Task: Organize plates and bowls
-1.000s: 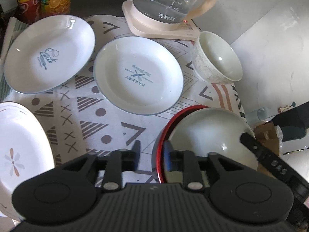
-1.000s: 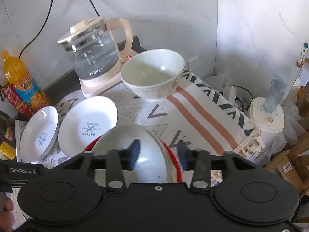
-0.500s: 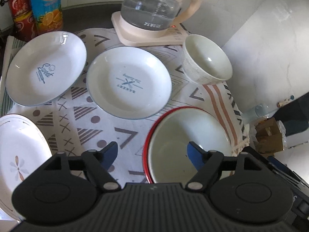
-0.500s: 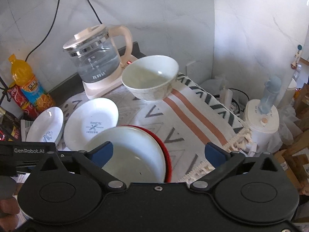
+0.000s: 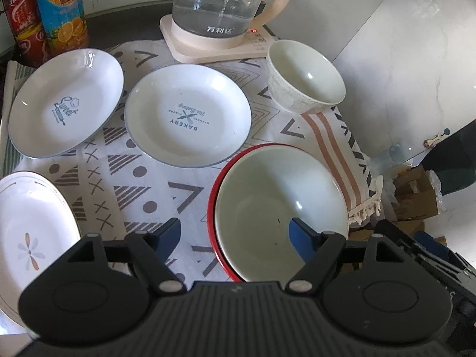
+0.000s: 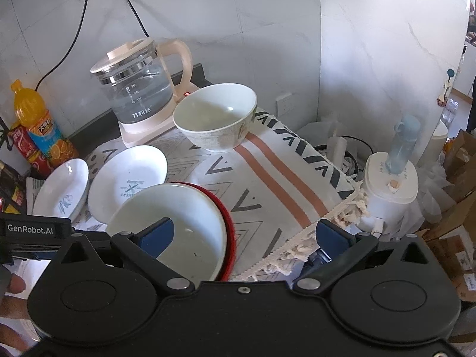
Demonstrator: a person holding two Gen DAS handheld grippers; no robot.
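A white bowl [image 5: 279, 205] sits nested inside a red-rimmed bowl [image 5: 214, 187] at the near right of the patterned cloth; both show in the right wrist view [image 6: 178, 223] [image 6: 229, 223]. A second pale bowl [image 5: 303, 83] [image 6: 217, 119] stands by the kettle. The "Bakery" plate [image 5: 187, 119] [image 6: 128, 178], the "Sweet" plate [image 5: 65, 107] [image 6: 62, 193] and a flower plate [image 5: 29, 238] lie separately. My left gripper [image 5: 235, 235] is open and empty above the nested bowls' near edge. My right gripper [image 6: 244, 235] is open and empty over their right side.
A glass kettle [image 5: 220, 3] [image 6: 136, 89] on its beige base stands at the back. A juice bottle [image 5: 59, 9] [image 6: 35, 125] and red cans [image 5: 20, 20] stand back left. The cloth's fringed edge [image 6: 327, 220] hangs at the right, with a white appliance [image 6: 389, 184] and boxes beyond.
Both grippers opened from near shut and let go of the nested bowls, which now rest on the cloth. Both grippers pulled back and up a little.
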